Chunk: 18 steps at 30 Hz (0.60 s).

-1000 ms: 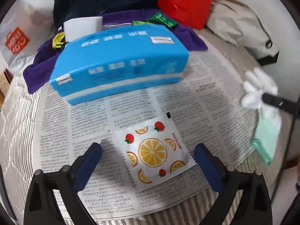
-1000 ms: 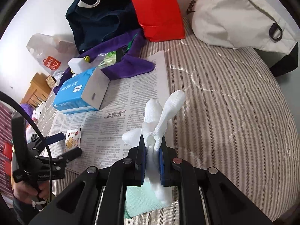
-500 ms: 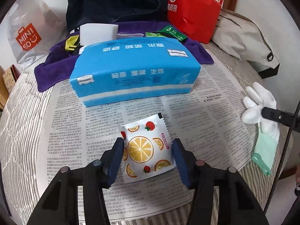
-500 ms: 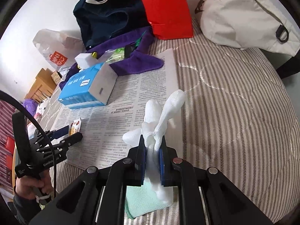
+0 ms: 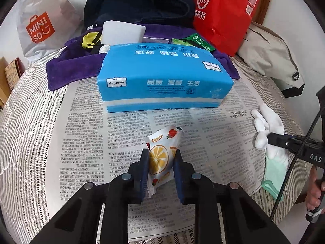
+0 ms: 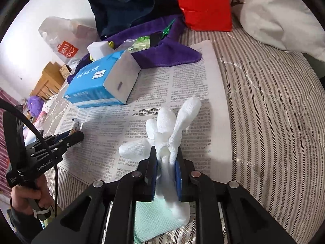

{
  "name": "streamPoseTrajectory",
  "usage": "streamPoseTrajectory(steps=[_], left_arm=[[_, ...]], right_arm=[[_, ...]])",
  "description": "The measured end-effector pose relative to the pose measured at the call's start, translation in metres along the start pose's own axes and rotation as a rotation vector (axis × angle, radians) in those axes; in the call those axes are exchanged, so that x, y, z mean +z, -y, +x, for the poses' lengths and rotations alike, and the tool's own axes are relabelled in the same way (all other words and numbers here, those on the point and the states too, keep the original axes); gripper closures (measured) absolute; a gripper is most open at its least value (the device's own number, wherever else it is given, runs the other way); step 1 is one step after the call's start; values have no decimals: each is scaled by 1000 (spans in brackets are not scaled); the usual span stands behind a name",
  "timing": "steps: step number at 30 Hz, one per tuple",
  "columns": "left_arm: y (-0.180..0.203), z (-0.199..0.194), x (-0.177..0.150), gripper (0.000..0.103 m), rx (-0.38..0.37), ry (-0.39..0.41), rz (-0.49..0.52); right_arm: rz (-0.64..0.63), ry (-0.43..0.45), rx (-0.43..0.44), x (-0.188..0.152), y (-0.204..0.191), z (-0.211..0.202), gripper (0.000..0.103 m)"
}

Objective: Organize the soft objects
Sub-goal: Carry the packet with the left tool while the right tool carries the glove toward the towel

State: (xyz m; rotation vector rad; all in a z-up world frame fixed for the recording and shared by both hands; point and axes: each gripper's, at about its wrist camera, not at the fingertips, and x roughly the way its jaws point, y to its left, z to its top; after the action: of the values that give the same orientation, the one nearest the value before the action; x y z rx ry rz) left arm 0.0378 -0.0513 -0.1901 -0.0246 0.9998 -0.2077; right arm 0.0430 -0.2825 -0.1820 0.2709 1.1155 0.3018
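My left gripper [image 5: 160,158] is shut on a white sachet printed with oranges and strawberries [image 5: 160,156], squeezed between the blue pads just above the newspaper [image 5: 85,134]. A blue tissue pack [image 5: 162,79] lies beyond it. My right gripper [image 6: 165,160] is shut on a white glove [image 6: 168,126], its fingers splaying upward. A mint-green cloth [image 6: 154,217] lies under the glove. In the left wrist view the glove [image 5: 266,126] and cloth [image 5: 274,170] show at the right edge; in the right wrist view the left gripper [image 6: 75,137] shows at the left.
A purple towel [image 5: 69,69] with a white sponge block [image 5: 121,32] and green packets [image 5: 195,40] lies behind the tissue pack. A red bag [image 5: 223,14], dark bag [image 5: 138,0], beige bag [image 5: 272,55] and Miniso plastic bag [image 5: 40,28] stand at the back on the striped bed [image 6: 274,122].
My left gripper closed on the fruit-print sachet, which now stands pinched and curled between the pads. The right gripper still holds the glove, little moved.
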Motion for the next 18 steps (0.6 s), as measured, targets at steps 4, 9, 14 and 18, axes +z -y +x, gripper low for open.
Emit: streamPoseTrajectory(steps=[4,9,14,18], left_arm=[[2,1,0,81,6,2,8],[1,1,0,81,6,2,6],[-7,-3,1,82,-33,-4,-15],[-17,-8,2,82,-44,-2,-24]], right_arm=[[33,-12,35,-8,7,-7,65],[-86,-2,-51,-15,-11,-1,93],[-122,-3,-34,-10,-25,-8,93],[-120,3,-15,-1,-35,-17,93]])
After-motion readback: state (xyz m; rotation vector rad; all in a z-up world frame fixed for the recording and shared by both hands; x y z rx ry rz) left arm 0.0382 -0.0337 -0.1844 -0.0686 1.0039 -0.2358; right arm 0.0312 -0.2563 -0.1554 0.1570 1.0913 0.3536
